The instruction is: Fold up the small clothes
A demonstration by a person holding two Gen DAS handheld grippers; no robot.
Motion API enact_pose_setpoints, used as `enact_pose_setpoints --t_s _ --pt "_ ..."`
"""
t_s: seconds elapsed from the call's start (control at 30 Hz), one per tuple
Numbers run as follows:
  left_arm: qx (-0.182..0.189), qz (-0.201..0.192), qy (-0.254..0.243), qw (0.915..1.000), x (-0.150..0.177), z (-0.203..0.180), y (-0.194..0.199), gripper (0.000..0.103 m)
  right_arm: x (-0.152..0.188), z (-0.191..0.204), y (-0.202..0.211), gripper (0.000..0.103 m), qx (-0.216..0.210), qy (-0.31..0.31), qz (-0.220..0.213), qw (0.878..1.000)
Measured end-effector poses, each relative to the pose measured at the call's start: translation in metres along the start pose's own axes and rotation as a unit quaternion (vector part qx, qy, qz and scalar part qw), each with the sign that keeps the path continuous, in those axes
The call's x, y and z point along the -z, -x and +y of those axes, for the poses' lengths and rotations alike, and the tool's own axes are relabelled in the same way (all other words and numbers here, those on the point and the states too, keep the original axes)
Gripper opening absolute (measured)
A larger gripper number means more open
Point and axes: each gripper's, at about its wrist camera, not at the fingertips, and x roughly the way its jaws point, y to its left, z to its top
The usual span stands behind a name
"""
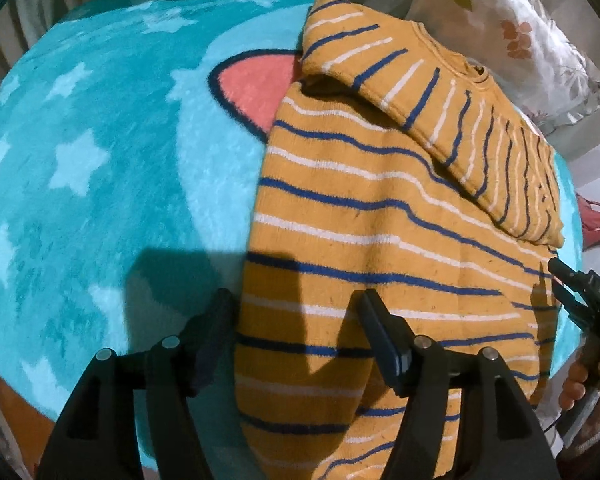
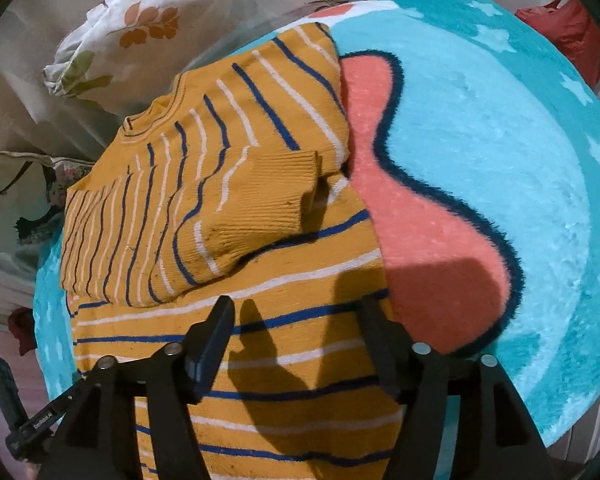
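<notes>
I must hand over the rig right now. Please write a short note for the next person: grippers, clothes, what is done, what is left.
Left gripper: jaws open, straddling the left edge of the striped sweater near its hem, holding nothing.
Right gripper: jaws open over the hem end near the right edge, holding nothing.
The sweater lies flat on the turquoise star blanket, collar away from the grippers.
Done: both sleeves are folded across the chest.
Left: probably grip the hem end and fold it up toward the collar.
</notes>
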Motion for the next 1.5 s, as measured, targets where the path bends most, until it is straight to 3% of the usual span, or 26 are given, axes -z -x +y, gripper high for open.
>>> enact_pose_setpoints --t_s 0.2,0.33,0.57,0.73,1.0,1.27,1.4,1.43,1.47,1.5 --pt "-0.001 0.009 0.018 0.9998 0.017 0.002 0.008 0.065 0.01 0.016 -0.004 0.083 0.021 0.063 -0.013 0.998" --pt "0.001 0.012 0.027 0.9996 0.029 0.012 0.012 0.065 0.016 0.013 -0.002 0.089 0.004 0.07 -0.027 0.997" --pt "0.053 -0.001 0.068 0.9963 0.044 0.037 0.021 0.064 0.021 0.006 0.005 0.09 -0.034 0.113 0.042 0.992" --pt "0.09 -0.015 0.09 0.9917 0.066 0.049 0.028 0.064 0.043 -0.024 0.026 0.084 -0.103 0.097 0.055 0.988" --pt "0.088 -0.027 0.101 0.9906 0.089 0.043 0.032 0.064 0.08 -0.07 0.047 0.077 -0.147 0.074 0.087 0.982" --pt "0.112 -0.024 0.098 0.9886 0.1 0.031 0.032 0.064 0.105 -0.054 0.043 0.075 -0.216 0.093 0.123 0.964" --pt "0.126 -0.027 0.096 0.9871 0.102 0.028 0.031 0.064 0.112 -0.044 0.035 0.067 -0.243 0.095 0.136 0.956" --pt "0.125 -0.027 0.094 0.9873 0.102 0.028 0.031 0.061 0.113 -0.041 0.033 0.066 -0.247 0.096 0.137 0.954" --pt "0.119 -0.026 0.092 0.9883 0.1 0.027 0.031 0.047 0.113 -0.037 0.031 0.062 -0.248 0.095 0.137 0.954" --pt "0.11 -0.023 0.089 0.9896 0.099 0.027 0.03 0.036 0.114 -0.034 0.03 0.051 -0.246 0.096 0.136 0.955"
